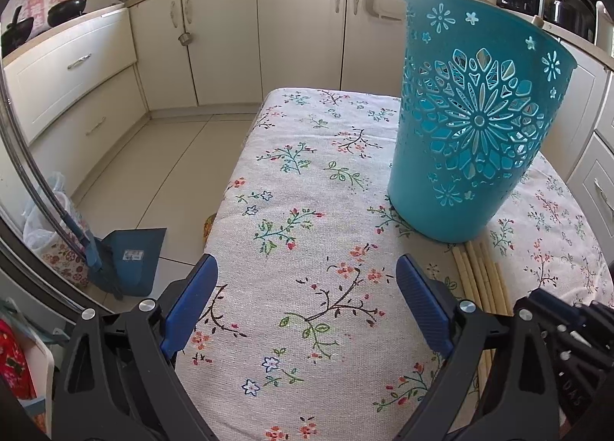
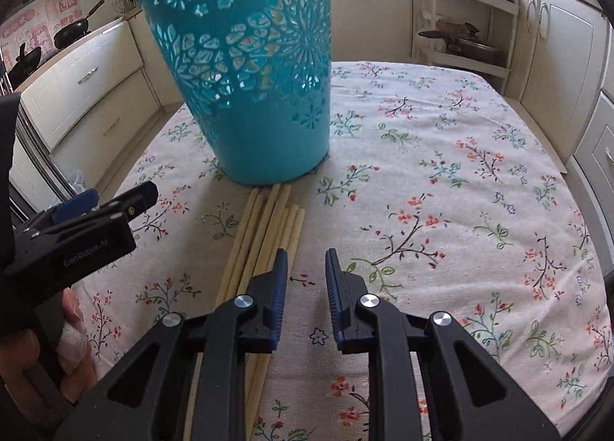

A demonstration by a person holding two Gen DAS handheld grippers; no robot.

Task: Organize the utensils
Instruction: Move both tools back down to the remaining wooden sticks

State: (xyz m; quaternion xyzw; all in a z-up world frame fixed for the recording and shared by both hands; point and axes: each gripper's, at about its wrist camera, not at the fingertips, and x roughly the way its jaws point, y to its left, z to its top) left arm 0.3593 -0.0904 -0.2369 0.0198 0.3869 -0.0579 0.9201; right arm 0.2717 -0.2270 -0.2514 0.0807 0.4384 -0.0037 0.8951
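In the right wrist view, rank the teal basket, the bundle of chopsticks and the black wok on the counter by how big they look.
Largest to smallest, as they appear:
1. teal basket
2. bundle of chopsticks, partly hidden under the right gripper
3. black wok, which is far from the camera, so its true size is unsure
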